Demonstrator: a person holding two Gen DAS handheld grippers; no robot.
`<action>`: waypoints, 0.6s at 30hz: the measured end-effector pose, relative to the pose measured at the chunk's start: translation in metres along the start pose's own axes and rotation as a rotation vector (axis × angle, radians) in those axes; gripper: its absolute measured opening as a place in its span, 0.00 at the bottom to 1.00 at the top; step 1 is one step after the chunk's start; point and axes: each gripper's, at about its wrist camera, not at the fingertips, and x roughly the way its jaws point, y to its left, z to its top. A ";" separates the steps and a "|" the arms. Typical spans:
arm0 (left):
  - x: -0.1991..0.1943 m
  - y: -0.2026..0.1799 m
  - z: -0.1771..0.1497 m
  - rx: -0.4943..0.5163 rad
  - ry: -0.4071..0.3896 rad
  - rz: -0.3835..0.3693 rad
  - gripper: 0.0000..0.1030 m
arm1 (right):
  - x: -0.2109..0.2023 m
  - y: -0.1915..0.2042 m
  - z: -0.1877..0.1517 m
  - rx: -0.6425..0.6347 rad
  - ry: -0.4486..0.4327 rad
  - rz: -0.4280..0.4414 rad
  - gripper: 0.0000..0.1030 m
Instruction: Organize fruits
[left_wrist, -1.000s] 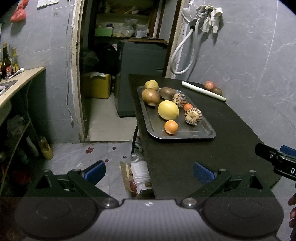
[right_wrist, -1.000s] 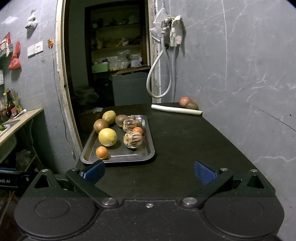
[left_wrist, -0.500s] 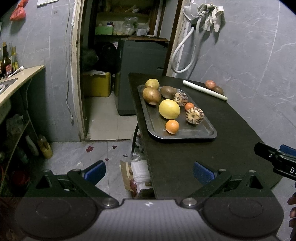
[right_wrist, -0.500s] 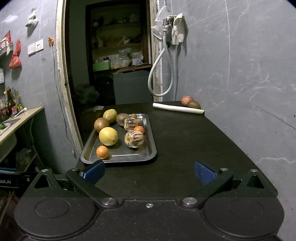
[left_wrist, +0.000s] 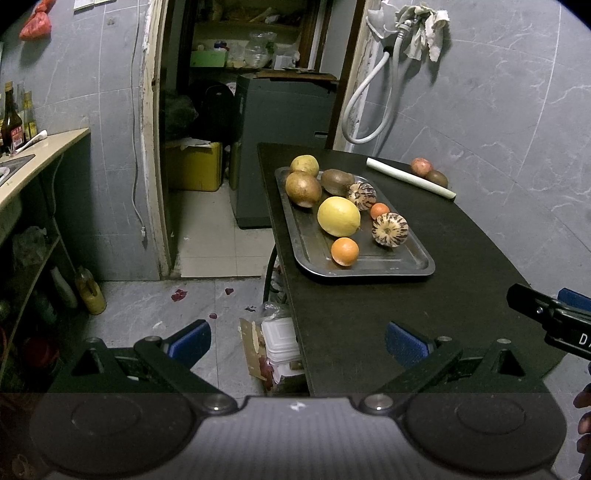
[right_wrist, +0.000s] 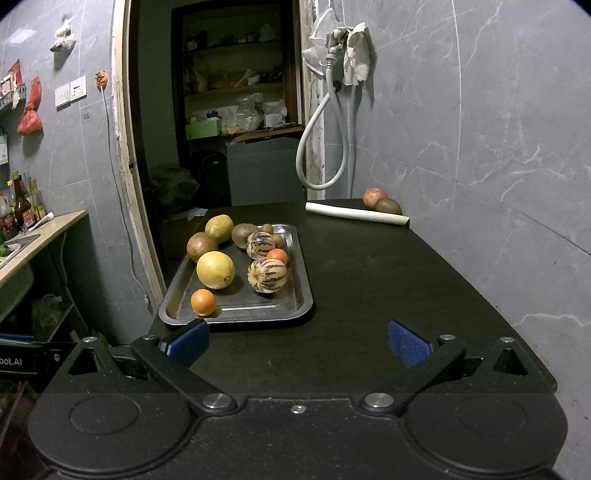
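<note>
Holding both grippers, left (left_wrist: 297, 339) and right (right_wrist: 298, 341), agape, empty; we see mid-frame tray (right_wrist: 301, 299): yellow lemon (right_wrist: 215, 269), striped melons (right_wrist: 267, 275), oranges (right_wrist: 203, 302).

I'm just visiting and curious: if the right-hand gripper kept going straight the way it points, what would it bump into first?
Probably nothing at first: the open right gripper points along the bare black tabletop, beside the metal tray. Farther on lies the white rolled tube, though depth is uncertain.

White hose (right_wrist: 317, 147) looped on wall; rag (right_wrist: 354, 51) above; bottles (left_wrist: 14, 114) on counter (left_wrist: 44, 155).
</note>
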 end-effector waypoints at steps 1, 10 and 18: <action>0.000 0.000 0.000 0.000 0.000 0.000 0.99 | 0.000 0.000 0.000 0.000 0.000 0.000 0.99; 0.000 0.001 0.000 0.000 0.002 0.000 0.99 | 0.001 0.000 0.000 0.000 0.003 0.002 0.99; 0.002 0.002 0.000 -0.001 0.003 0.000 0.99 | 0.004 -0.001 -0.001 0.000 0.008 0.002 0.99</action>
